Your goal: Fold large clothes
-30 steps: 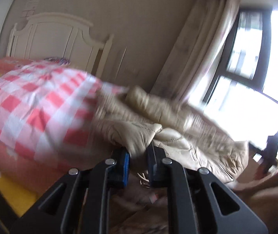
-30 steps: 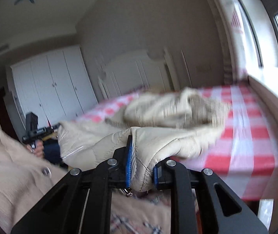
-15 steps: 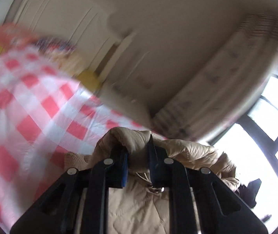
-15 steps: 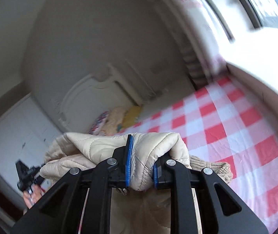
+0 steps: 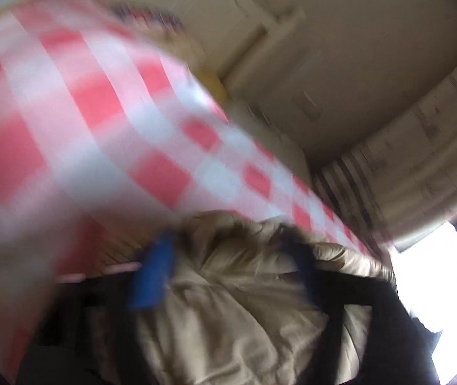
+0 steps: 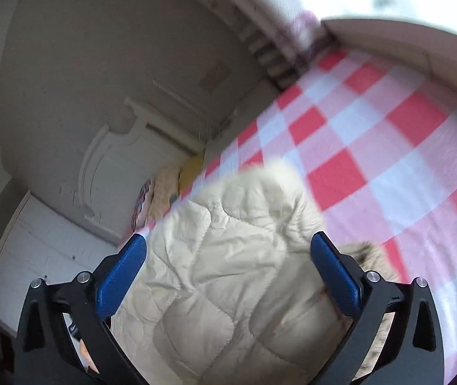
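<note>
A beige quilted puffer jacket [image 6: 235, 276] lies on the red-and-white checked bedspread [image 6: 389, 147]. My right gripper [image 6: 228, 256] is open, its blue pads [image 6: 122, 276] spread wide either side of the jacket, holding nothing. A fur-trimmed hood edge [image 6: 373, 256] shows past the right pad. In the left wrist view, which is heavily blurred, the jacket [image 5: 244, 304] lies below my left gripper [image 5: 228, 266]; its blue pad [image 5: 151, 279] and dark finger stand apart, so it looks open.
A cream headboard [image 6: 113, 160] and pillows [image 6: 164, 179] stand at the bed's far end. White wardrobes [image 6: 36, 250] are at the left. Striped curtains [image 5: 405, 166] and a bright window [image 5: 437, 272] flank the bed. A white window ledge [image 6: 405, 38] runs along its side.
Both grippers were shut on folds of the jacket; now both have opened and let it go onto the bed. Both cameras have tilted further down toward the bedspread.
</note>
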`<state>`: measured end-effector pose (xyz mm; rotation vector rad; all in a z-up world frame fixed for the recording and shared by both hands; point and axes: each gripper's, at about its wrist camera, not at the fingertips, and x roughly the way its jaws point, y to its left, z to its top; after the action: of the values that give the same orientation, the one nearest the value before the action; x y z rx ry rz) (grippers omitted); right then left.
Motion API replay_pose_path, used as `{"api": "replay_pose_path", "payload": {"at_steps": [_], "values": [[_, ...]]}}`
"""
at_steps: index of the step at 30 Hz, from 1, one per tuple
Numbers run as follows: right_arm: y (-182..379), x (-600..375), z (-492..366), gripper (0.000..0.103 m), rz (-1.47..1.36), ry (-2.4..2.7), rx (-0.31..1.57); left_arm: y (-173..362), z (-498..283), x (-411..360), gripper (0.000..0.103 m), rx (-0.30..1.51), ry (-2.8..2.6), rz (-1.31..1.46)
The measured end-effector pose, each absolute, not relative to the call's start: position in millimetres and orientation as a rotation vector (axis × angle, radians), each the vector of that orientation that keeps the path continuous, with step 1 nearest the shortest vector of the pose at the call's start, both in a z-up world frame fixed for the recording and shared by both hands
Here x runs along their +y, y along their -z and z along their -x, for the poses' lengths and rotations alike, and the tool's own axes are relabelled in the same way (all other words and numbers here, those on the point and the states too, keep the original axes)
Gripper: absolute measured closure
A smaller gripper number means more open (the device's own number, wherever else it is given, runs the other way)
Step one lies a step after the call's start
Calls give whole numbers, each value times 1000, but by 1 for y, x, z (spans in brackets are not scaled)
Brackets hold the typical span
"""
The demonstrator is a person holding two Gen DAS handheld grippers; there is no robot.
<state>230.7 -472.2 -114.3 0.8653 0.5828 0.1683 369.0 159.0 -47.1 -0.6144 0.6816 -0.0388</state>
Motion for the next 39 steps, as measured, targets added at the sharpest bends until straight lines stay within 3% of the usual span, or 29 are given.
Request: {"api": "replay_pose_path", "payload": {"at_steps": [5, 8, 11, 17, 20, 22, 39], "values": [[79, -478, -215, 5, -782, -63, 496, -13, -353, 157, 3, 516, -89, 514], [49, -437, -226, 5, -568, -81, 526, -55, -343, 97, 3, 435, -46, 223], [31, -375, -245, 5, -322, -92, 593, -67, -348, 23, 2, 490, 13, -46], [54, -280, -289, 5, -47, -126, 746, -26, -366, -72, 2, 547, 30, -381], [119, -260, -321, 4, 91, -61, 908, 48, -391, -93, 2, 648, -28, -557], [132, -270, -330, 4, -8, -75, 941, 78, -394, -90, 2, 672, -12, -575], [134, -264, -333, 4, 54, -13, 942, 81, -403, -77, 2, 730, 27, -513]]}}
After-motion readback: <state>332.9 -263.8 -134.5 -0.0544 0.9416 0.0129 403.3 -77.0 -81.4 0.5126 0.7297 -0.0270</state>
